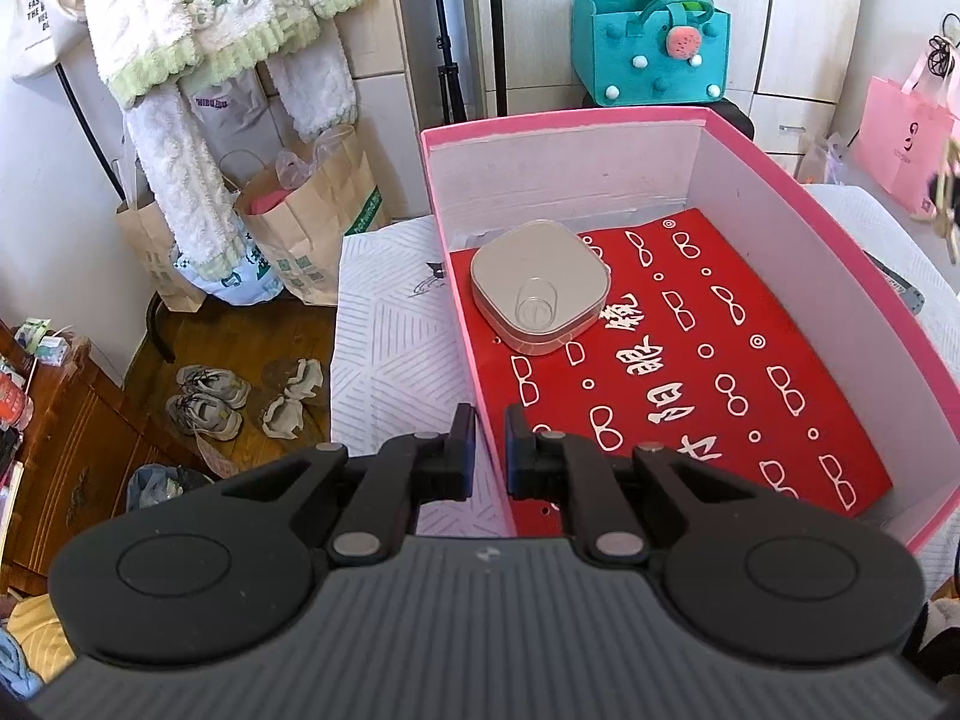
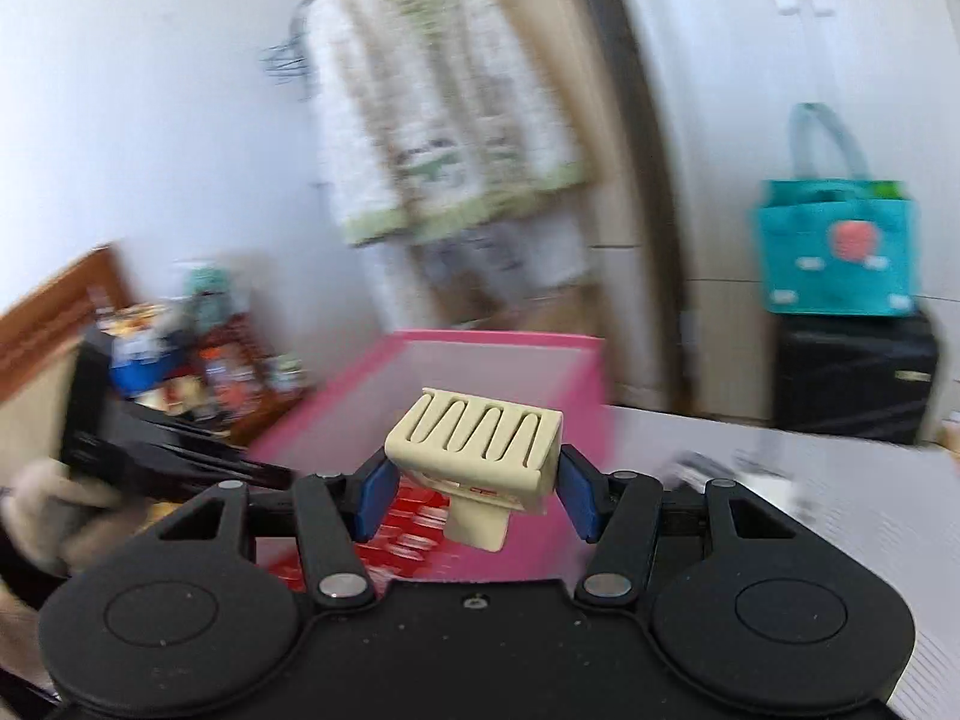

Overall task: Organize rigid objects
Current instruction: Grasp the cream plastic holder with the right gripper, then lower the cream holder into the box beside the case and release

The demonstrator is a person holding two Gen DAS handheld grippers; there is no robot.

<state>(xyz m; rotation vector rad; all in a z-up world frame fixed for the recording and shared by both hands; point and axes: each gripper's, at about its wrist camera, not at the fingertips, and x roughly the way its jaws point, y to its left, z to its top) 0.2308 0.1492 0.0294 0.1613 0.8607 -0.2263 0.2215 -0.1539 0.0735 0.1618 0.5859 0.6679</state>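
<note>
Done: square case (image 1: 539, 287) lies inside pink box (image 1: 828, 222).
Right gripper (image 2: 474, 489): clamped on cream comb piece (image 2: 480, 441), not yet boxed.
Left gripper (image 1: 491, 450): fingers nearly together, astride box wall.

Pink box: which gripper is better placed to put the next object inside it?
The right gripper: it already holds the cream slotted holder near the pink box. The left gripper holds nothing beside the box wall.
</note>
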